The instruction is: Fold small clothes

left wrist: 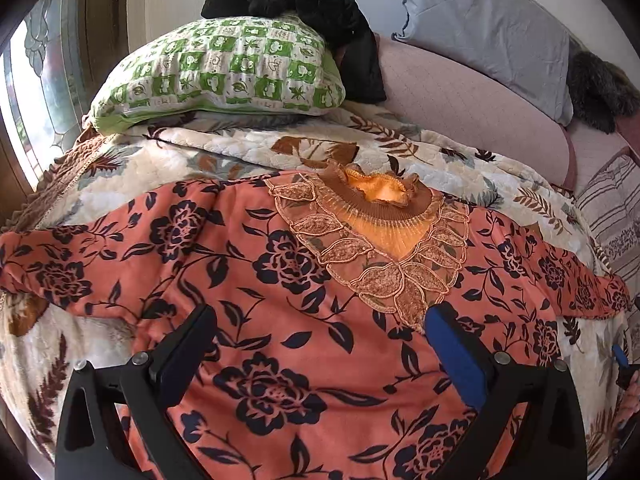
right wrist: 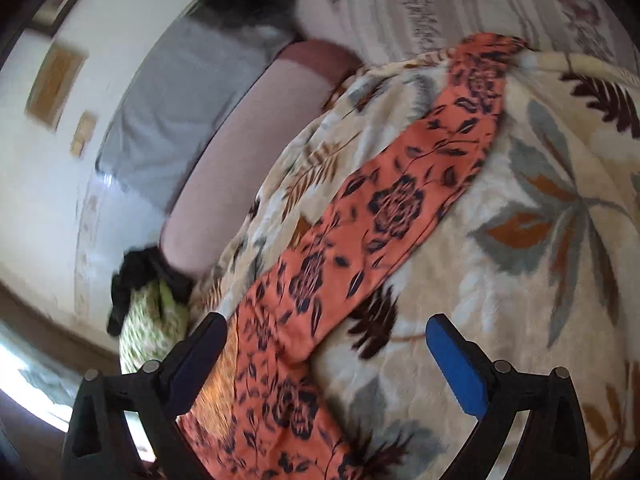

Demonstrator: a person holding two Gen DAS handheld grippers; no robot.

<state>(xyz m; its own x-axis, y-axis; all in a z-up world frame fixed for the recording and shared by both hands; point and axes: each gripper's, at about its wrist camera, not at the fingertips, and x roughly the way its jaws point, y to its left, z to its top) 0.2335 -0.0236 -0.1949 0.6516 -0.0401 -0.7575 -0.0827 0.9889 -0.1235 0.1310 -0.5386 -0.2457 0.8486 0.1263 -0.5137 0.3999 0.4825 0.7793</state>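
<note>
An orange top with dark flower print lies spread flat, front up, on a cream leaf-patterned blanket. Its brown ruffled collar points away and both sleeves stretch out sideways. My left gripper is open and empty above the middle of the chest. My right gripper is open and empty over the top's right sleeve, which runs diagonally across the blanket. The right wrist view is blurred. The right gripper's blue tip shows at the left wrist view's right edge.
A green-and-white checked pillow with a black garment on it lies beyond the blanket. A pink bolster, a grey pillow and a dark furry item sit at the back right. A window is on the left.
</note>
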